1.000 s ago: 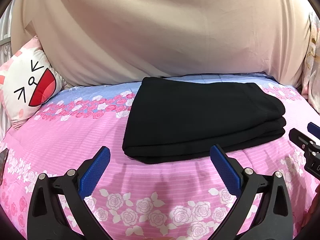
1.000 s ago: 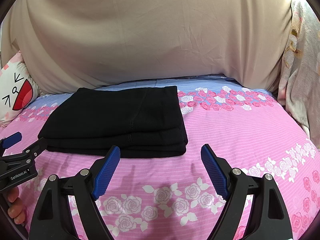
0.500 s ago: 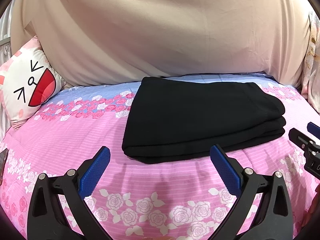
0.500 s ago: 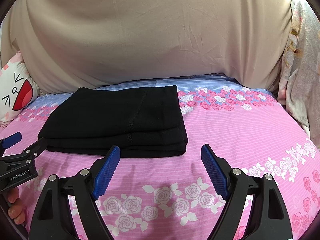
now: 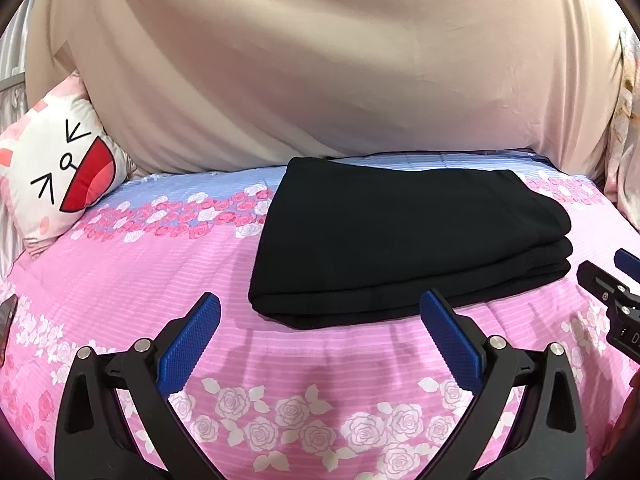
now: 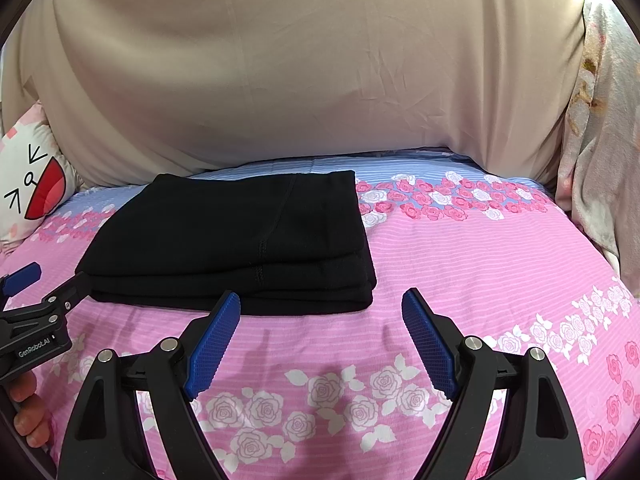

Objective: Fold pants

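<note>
Black pants (image 5: pixel 400 236) (image 6: pixel 236 240) lie folded into a thick rectangle of several layers on the pink rose bedspread (image 5: pixel 132 280) (image 6: pixel 480 272). My left gripper (image 5: pixel 320 312) hovers open just short of the stack's near edge, nothing between its blue pads. My right gripper (image 6: pixel 320 312) is open too, just in front of the stack's near right corner, holding nothing. Each gripper shows at the edge of the other's view: the right one (image 5: pixel 612 288), the left one (image 6: pixel 32 288).
A large beige cushion (image 5: pixel 320 72) (image 6: pixel 312 72) rises behind the pants. A white cartoon-face pillow (image 5: pixel 56 176) (image 6: pixel 28 184) leans at the far left. Pale floral fabric (image 6: pixel 600 152) hangs at the right. A dark phone-like object (image 5: pixel 6 324) lies at the left edge.
</note>
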Demonstrator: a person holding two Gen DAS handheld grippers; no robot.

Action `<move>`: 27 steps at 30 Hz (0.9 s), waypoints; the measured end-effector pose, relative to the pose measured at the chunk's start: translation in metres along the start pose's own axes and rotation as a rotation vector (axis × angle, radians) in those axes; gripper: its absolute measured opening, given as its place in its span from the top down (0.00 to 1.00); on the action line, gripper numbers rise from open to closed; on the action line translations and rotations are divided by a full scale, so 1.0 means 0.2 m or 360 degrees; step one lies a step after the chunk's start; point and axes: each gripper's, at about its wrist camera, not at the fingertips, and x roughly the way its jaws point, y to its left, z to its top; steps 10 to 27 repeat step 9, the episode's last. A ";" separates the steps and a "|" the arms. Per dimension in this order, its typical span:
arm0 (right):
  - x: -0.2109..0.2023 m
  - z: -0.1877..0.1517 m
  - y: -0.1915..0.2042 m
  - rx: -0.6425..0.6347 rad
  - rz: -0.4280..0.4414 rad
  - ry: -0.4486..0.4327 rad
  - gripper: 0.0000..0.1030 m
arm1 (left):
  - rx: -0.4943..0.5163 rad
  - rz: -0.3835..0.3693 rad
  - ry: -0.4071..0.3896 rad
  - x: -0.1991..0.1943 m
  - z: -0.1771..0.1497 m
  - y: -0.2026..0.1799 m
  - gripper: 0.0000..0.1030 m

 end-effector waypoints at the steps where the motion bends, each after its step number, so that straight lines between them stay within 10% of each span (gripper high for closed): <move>1: 0.00 0.00 0.00 0.0001 0.0000 0.0000 0.22 | 0.0014 0.0006 -0.0013 -0.01 0.00 -0.01 0.05; 27: 0.00 0.00 0.00 0.0001 0.0002 0.0001 0.21 | 0.0099 0.0015 -0.0070 -0.04 0.00 -0.06 0.05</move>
